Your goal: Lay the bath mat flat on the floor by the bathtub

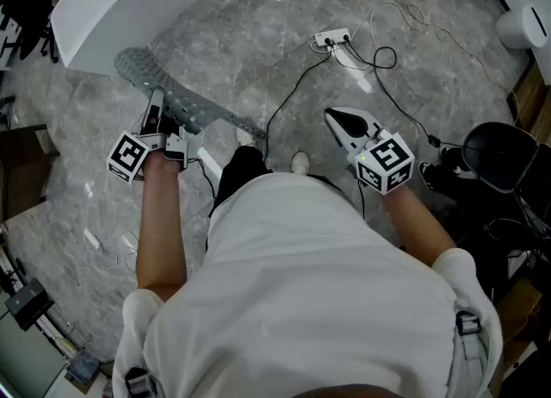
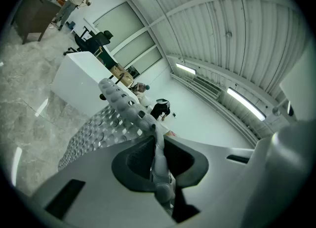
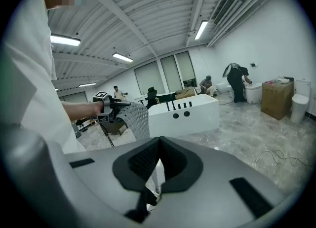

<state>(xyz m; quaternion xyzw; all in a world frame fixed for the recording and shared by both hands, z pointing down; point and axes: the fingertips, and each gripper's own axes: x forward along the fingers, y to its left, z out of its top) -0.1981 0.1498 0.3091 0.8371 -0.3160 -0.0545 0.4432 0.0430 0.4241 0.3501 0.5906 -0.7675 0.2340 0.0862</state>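
The grey perforated bath mat [image 1: 185,103] hangs off the floor in front of the white bathtub [image 1: 129,4]; from above it shows as a narrow band. My left gripper [image 1: 157,110] is shut on its near edge. In the left gripper view the mat [image 2: 98,133] runs up from between the jaws of the left gripper [image 2: 155,145]. My right gripper [image 1: 332,115] is apart from the mat, to its right, shut with nothing in it. The right gripper view has the right gripper [image 3: 159,148] shut, with the hanging mat [image 3: 133,118] and the bathtub [image 3: 182,113] beyond it.
A white power strip [image 1: 331,39] and black cables [image 1: 293,99] lie on the grey marble floor ahead. A black chair [image 1: 499,155] stands at the right. My shoes [image 1: 299,162] are just below the mat. A cardboard box [image 3: 274,98] and people are far behind.
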